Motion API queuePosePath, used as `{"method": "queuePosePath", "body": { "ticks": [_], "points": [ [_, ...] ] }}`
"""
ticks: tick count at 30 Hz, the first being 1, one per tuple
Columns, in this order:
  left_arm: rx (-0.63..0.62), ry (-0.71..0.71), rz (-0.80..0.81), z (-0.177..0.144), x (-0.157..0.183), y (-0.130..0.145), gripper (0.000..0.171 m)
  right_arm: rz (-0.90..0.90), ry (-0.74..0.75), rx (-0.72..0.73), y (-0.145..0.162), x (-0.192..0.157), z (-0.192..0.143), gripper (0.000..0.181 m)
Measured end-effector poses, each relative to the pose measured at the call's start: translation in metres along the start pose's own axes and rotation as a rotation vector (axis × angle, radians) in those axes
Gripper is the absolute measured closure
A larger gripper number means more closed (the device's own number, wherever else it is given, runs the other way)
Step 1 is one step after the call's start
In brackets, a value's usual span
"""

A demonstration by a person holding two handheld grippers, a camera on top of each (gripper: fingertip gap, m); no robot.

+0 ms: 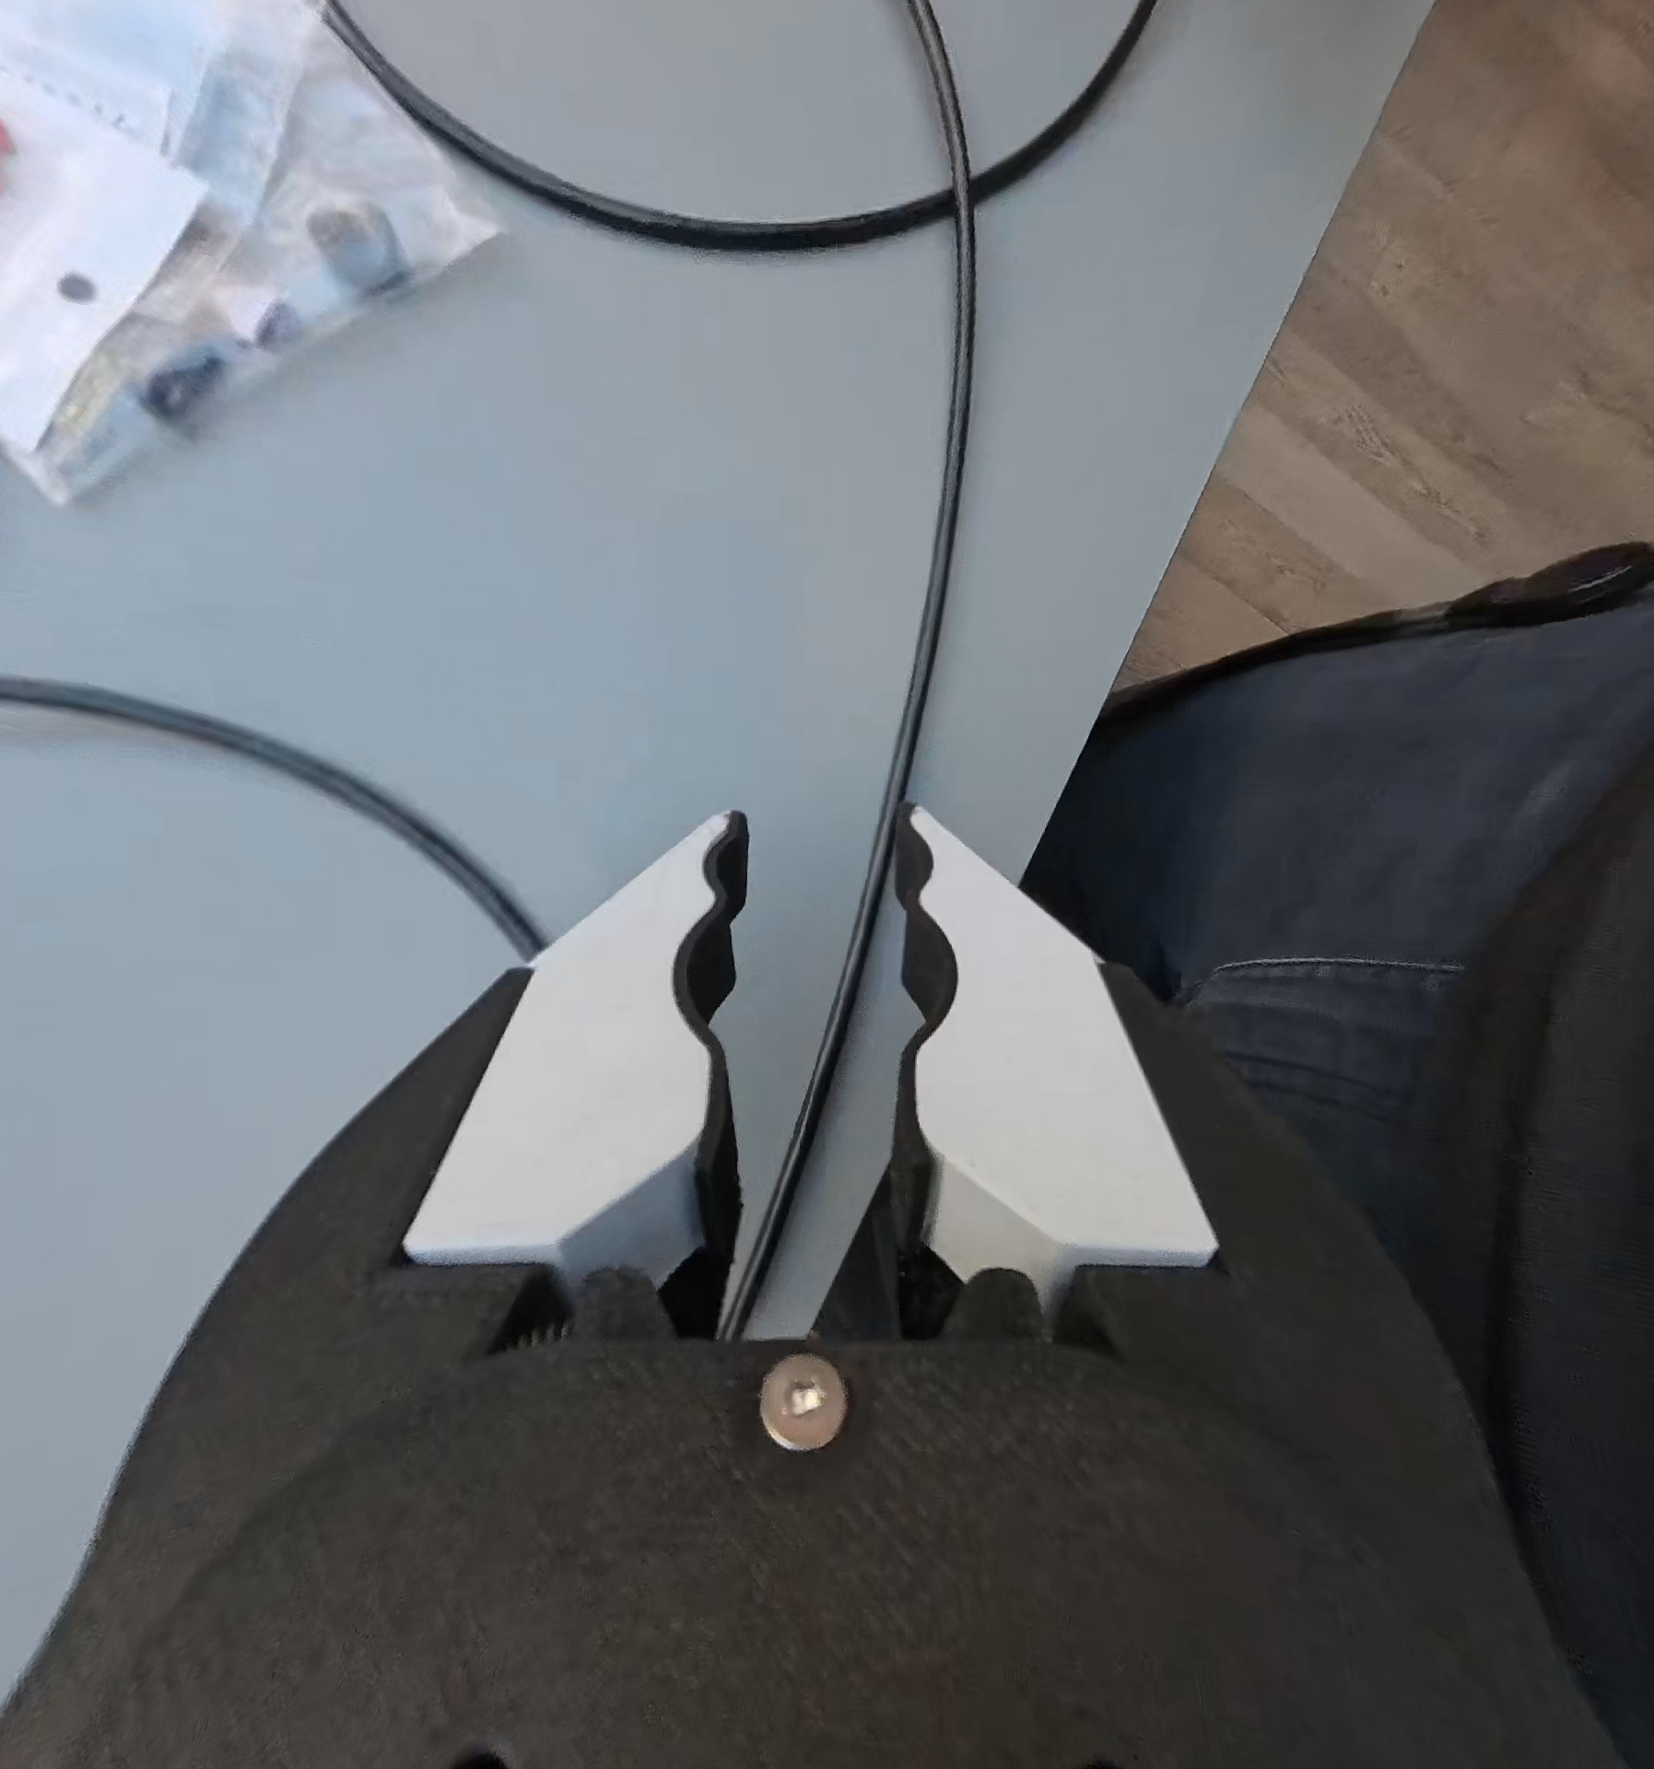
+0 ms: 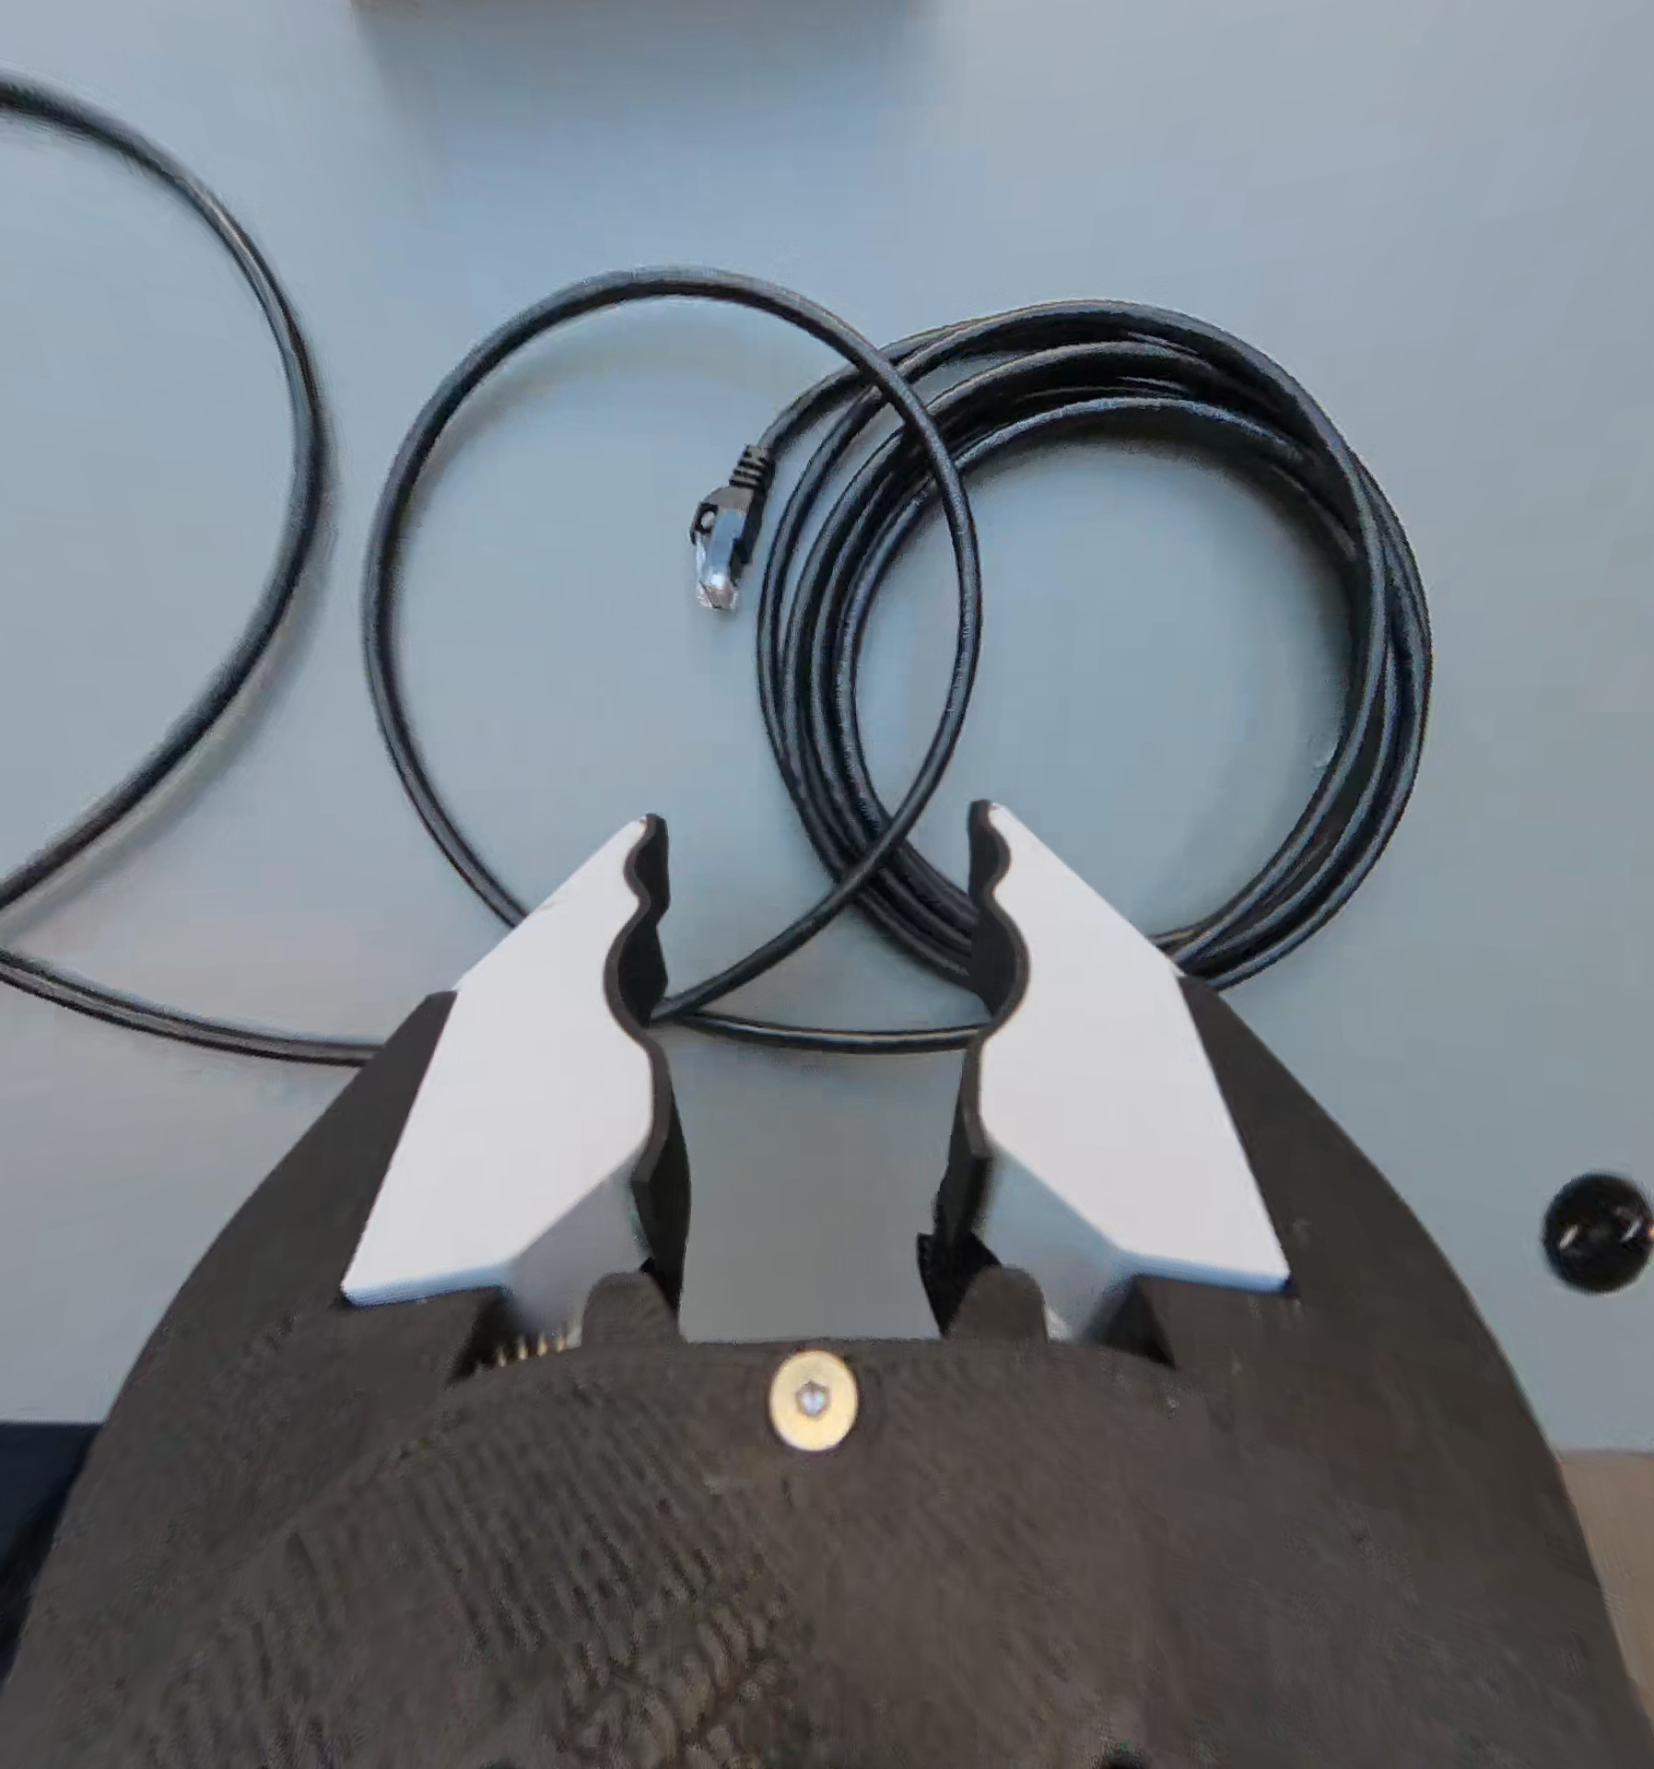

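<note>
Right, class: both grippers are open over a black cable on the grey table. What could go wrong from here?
1. A strand of the black cable runs between the open left gripper fingers close to the table edge; it might slide off.
2. The right gripper hangs over crossing strands beside the coil; closing could pinch several and drag it.
3. The connector lies loose and could snag.

cable: black, slight sheen | table: smooth matt grey | fingers: matt grey, black-edged

Black textured printed gripper bodies; pale grey wavy-edged fingers; silver screw; dark trousers
</note>
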State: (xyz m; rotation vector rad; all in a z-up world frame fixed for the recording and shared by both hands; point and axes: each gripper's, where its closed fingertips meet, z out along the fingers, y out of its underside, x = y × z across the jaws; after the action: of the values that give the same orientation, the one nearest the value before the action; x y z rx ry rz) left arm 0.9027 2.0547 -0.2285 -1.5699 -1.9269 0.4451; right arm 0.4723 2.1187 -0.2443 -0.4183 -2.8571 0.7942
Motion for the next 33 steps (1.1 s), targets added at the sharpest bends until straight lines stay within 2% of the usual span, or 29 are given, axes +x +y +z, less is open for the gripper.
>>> {"method": "queuePosePath", "body": {
  "ticks": [2, 5, 8, 9, 10, 13, 14, 15, 18, 21, 25, 28, 33],
  "points": [
    [-0.027, -0.017, 0.009, 0.042, 0.023, -0.035, 0.136, -0.09, -0.055, -0.037, 0.006, 0.012, 0.014, 0.105],
    [-0.077, -0.043, 0.029, 0.108, 0.051, -0.073, 0.136, -0.057, -0.214, -0.092, 0.017, 0.006, 0.025, 0.096],
    [-0.164, -0.133, 0.067, 0.149, 0.052, -0.085, 0.134, -0.025, -0.263, -0.078, 0.012, -0.002, 0.024, 0.105],
    [-0.201, -0.16, 0.069, 0.157, 0.05, -0.083, 0.132, -0.041, -0.212, -0.127, 0.019, 0.003, 0.028, 0.11],
    [-0.193, -0.187, 0.082, 0.16, 0.048, -0.088, 0.138, -0.075, -0.172, -0.196, 0.029, 0.006, 0.033, 0.11],
    [-0.209, -0.237, 0.119, 0.166, 0.043, -0.093, 0.147, -0.113, -0.138, -0.189, 0.03, 0.003, 0.036, 0.13],
    [-0.211, -0.239, 0.125, 0.166, 0.042, -0.093, 0.152, -0.133, -0.142, -0.181, 0.029, 0.001, 0.035, 0.147],
    [-0.215, -0.237, 0.131, 0.166, 0.041, -0.093, 0.169, -0.167, -0.165, -0.185, 0.03, -0.001, 0.035, 0.162],
    [-0.224, -0.183, 0.091, 0.167, 0.041, -0.095, 0.169, -0.188, -0.201, -0.235, 0.03, 0.001, 0.034, 0.164],
    [-0.145, -0.098, -0.022, 0.16, 0.039, -0.099, 0.169, -0.21, -0.122, -0.227, 0.017, 0.026, 0.036, 0.166],
    [-0.007, -0.076, -0.072, 0.136, 0.026, -0.105, 0.169, -0.223, 0.05, -0.15, -0.024, 0.078, 0.03, 0.173],
    [0.074, -0.043, -0.1, 0.12, 0.024, -0.109, 0.169, -0.228, 0.15, -0.064, -0.072, 0.117, 0.014, 0.174],
    [0.301, 0.032, -0.218, 0.093, 0.032, -0.151, 0.169, -0.25, 0.18, 0.061, -0.144, 0.162, -0.007, 0.177]
  ]
}}
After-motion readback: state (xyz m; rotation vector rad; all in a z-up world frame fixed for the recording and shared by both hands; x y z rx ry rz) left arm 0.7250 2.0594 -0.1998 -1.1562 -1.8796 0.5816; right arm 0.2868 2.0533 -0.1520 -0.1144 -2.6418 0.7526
